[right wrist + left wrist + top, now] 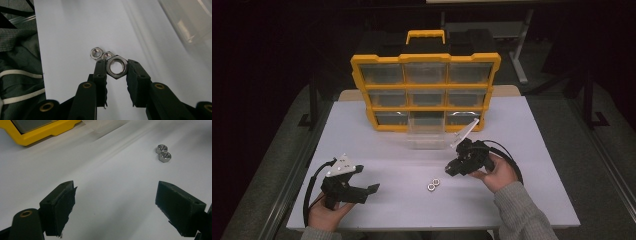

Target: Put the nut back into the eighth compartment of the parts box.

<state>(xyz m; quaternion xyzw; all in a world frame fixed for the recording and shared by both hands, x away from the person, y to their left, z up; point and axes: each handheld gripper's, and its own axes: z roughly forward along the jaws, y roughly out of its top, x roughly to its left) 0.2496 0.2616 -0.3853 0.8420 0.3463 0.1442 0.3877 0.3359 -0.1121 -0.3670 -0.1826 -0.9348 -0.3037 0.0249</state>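
At the lower left of the high view, the person's left hand holds the left gripper point(364, 180) low over the white table point(377, 145), its jaws spread wide with nothing between them; in the left gripper view the two black pads point(63, 208) stand far apart over bare tabletop. Near the lower middle of the high view, two loose steel hex nuts point(432, 184) lie flat on the table, touching each other, their bores facing up; in the left gripper view they sit at the upper right, well ahead of the open jaws. Right of them, in the middle right of the high view, the right gripper point(451, 169) points left and down toward the table and is raised off it. In the right gripper view its jaws pinch a third hex nut point(116, 66) by two opposite flats, held at the centre of that frame; the nut's bore faces the camera, so its axis runs along the jaws, and its flat faces stand across them. The two loose nuts show just behind it. At the upper middle of the high view, a yellow parts organiser point(426, 90) with clear drawers stands upright, and a clear drawer point(427, 131), pulled out of the bottom row, rests on the table before it, beyond the right gripper. Nothing lies between the gripper and the drawer.
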